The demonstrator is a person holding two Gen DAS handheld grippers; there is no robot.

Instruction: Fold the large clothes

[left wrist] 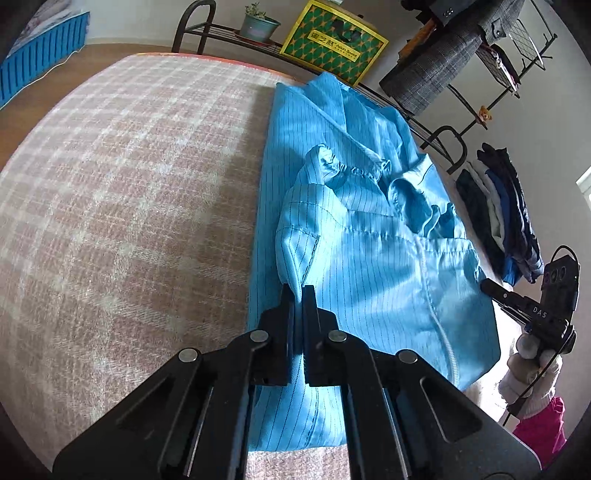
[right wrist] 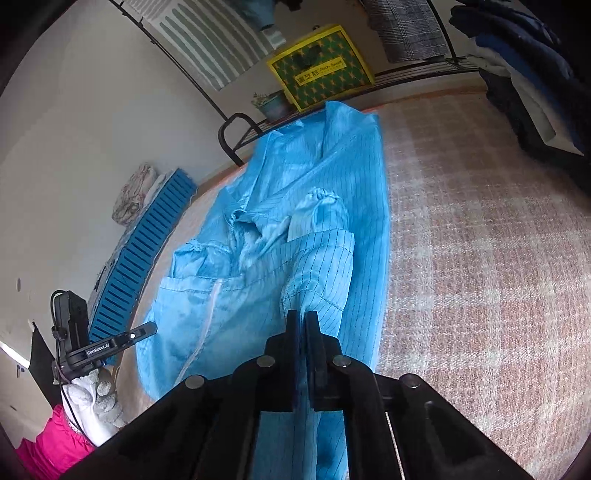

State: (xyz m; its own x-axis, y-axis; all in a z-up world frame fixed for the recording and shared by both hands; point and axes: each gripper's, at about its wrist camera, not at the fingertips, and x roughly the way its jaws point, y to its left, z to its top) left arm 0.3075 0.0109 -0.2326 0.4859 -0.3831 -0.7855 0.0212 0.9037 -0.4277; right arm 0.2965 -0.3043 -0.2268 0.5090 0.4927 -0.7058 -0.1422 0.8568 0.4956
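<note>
A light blue pinstriped garment (left wrist: 369, 240) lies lengthwise on a pink and white plaid blanket (left wrist: 129, 184), its sleeves folded in over the body and its collar crumpled at the middle. My left gripper (left wrist: 299, 291) is shut on a raised fold at the garment's near left shoulder. My right gripper (right wrist: 303, 317) is shut on the fold at the opposite shoulder of the garment (right wrist: 258, 258). Each view also catches the other gripper at the garment's far side, my right gripper (left wrist: 487, 286) and my left gripper (right wrist: 151, 328), each in a white-gloved hand (right wrist: 92, 398).
A stack of folded dark clothes (left wrist: 506, 221) sits at the blanket's edge. Behind it runs a black metal rack (left wrist: 207, 29) with a potted plant (left wrist: 258, 24) and a yellow-green box (left wrist: 334, 40). A blue slatted crate (right wrist: 144, 251) stands by the wall. A grey plaid garment (left wrist: 443, 66) hangs above.
</note>
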